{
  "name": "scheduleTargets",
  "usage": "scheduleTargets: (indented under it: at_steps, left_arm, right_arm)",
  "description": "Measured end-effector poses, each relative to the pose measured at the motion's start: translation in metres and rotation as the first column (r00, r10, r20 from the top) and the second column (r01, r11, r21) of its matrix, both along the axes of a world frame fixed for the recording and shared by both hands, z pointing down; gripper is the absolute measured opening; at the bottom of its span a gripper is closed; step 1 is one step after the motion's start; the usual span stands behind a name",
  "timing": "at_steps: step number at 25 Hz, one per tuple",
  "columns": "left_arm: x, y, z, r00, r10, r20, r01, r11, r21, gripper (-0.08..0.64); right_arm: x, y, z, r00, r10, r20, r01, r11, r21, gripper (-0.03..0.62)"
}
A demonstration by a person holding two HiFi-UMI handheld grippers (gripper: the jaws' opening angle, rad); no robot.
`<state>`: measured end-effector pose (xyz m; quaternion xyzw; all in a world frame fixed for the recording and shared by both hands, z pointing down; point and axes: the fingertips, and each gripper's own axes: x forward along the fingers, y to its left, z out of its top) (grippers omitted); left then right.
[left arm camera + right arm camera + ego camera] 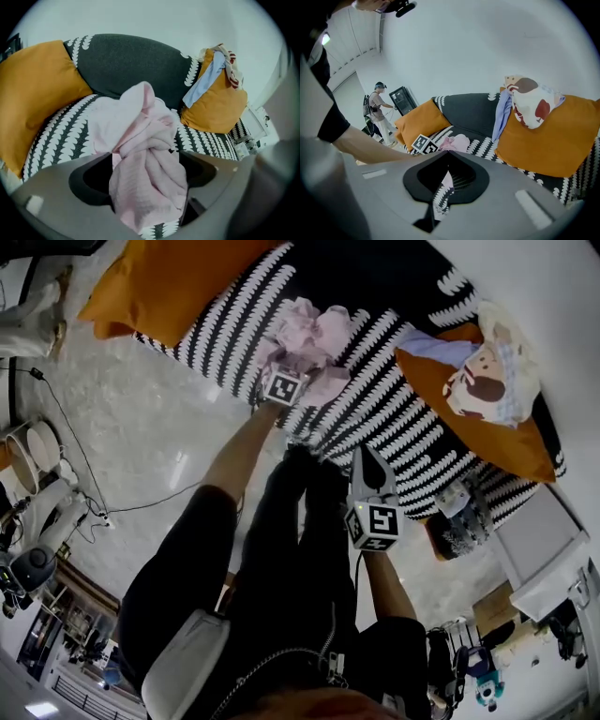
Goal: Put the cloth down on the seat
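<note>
the cloth (309,338) lies in a loose pink bunch on the black-and-white patterned seat (403,427), resting on the seat's fabric rather than hanging. in the left gripper view its near end sits between the jaws of the left gripper (286,376), and its long axis runs from there straight ahead toward the dark backrest (131,61). the jaws stand wide. folds brush both inner faces, but the pads do not appear to press the fabric. the left gripper is at the near edge of the cloth and points steeply down into it, carried on an outstretched left forearm (234,460). the right gripper (367,465) is well apart from the cloth, on the person's side of it and off to the right. it points down at a shallower angle, with its jaws drawn close to a thin slit and nothing in them. one orange cushion (159,282) lies left of the cloth, and a second orange cushion (478,427) lies right of it; neither touches the cloth. judgement: the put-down looks complete. the next move is a clean withdrawal of the left gripper back along the cloth's long axis, away from the backrest, and the risk is a fold catching on a jaw.
</note>
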<state>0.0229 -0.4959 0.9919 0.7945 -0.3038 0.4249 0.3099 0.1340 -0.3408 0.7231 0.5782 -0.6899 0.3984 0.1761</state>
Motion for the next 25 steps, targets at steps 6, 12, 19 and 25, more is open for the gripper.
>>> scheduleTargets:
  at_steps: [6, 12, 19, 25]
  left_arm:
    - [-0.011, 0.016, -0.044, 0.997, 0.075, 0.013, -0.075, 0.997, 0.023, 0.445]
    - [-0.031, 0.028, -0.102, 0.996, 0.087, -0.008, -0.086, 0.994, 0.069, 0.346]
    - [-0.036, 0.055, -0.183, 0.99, 0.088, -0.109, -0.075, 0.991, 0.112, 0.195]
    - [-0.033, 0.069, -0.259, 0.979, 0.093, -0.18, -0.06, 0.981, 0.182, 0.068]
  right_arm:
    - [-0.015, -0.012, -0.031, 1.0, -0.014, 0.003, 0.014, 0.998, 0.065, 0.002]
    - [-0.04, -0.016, -0.06, 0.998, -0.065, -0.007, 0.066, 0.993, 0.096, 0.002]
    - [-0.052, -0.029, -0.099, 0.992, -0.113, -0.049, 0.12, 0.981, 0.152, 0.002]
    - [-0.068, -0.03, -0.138, 0.965, -0.221, -0.14, 0.245, 0.953, 0.179, 0.002]
